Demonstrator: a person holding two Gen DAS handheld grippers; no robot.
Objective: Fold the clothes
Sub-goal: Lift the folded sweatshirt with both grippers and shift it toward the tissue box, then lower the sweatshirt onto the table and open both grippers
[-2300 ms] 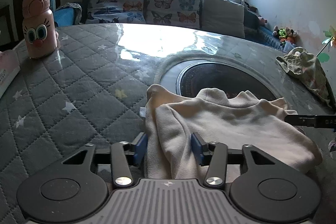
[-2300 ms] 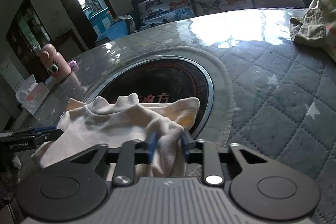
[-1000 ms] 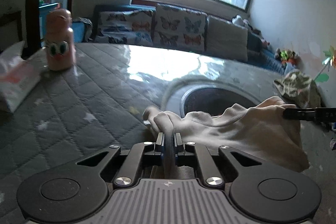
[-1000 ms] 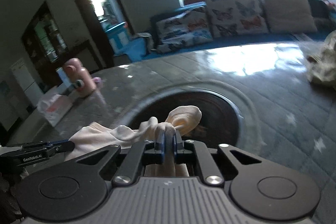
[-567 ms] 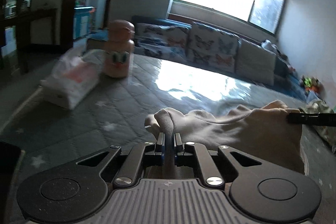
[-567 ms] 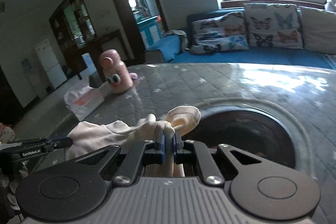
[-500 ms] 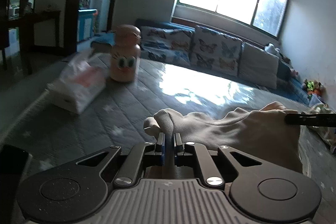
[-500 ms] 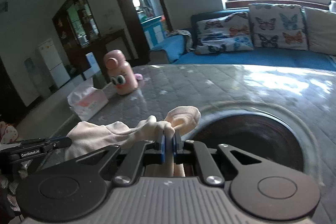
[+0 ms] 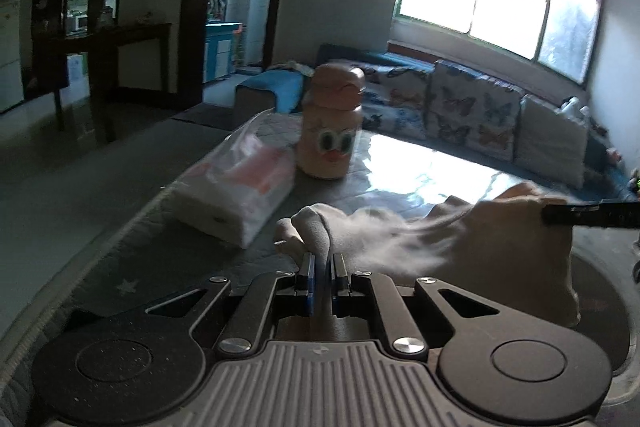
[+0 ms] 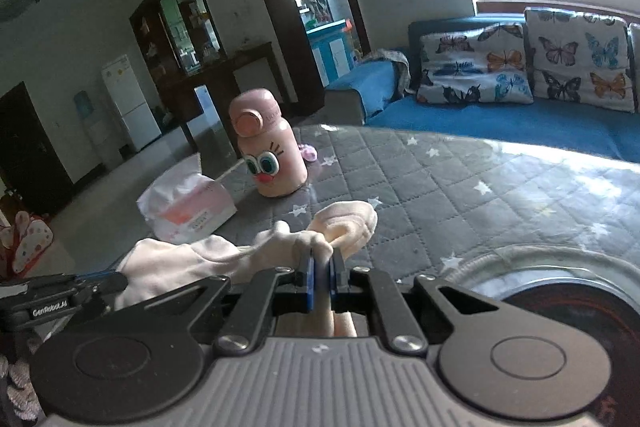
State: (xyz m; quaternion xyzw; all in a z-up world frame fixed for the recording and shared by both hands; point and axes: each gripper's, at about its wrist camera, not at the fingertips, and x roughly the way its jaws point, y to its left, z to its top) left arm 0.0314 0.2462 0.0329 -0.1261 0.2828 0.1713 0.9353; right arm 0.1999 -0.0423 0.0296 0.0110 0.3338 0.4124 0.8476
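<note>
Both grippers are clamped on the same cream garment (image 9: 472, 239), and it hangs between them clear of the quilted table cover (image 10: 460, 187). The left gripper (image 9: 321, 277) has its jaws pinched nearly together on a bunched corner, cloth bulging just ahead of the pads; the right gripper (image 10: 321, 281) grips the opposite corner the same way. The garment's long axis runs straight from one gripper to the other, so neither hand is nearer. Ahead and to the left of both stand a pink cartoon-face bottle (image 10: 267, 157) and a tissue pack (image 9: 236, 191), the pack close beyond the left gripper's corner. Open quilt lies ahead and right of the right gripper, with the round glass inset (image 10: 560, 291) just beside it. That open side looks the safer room for laying the cloth flat.
</note>
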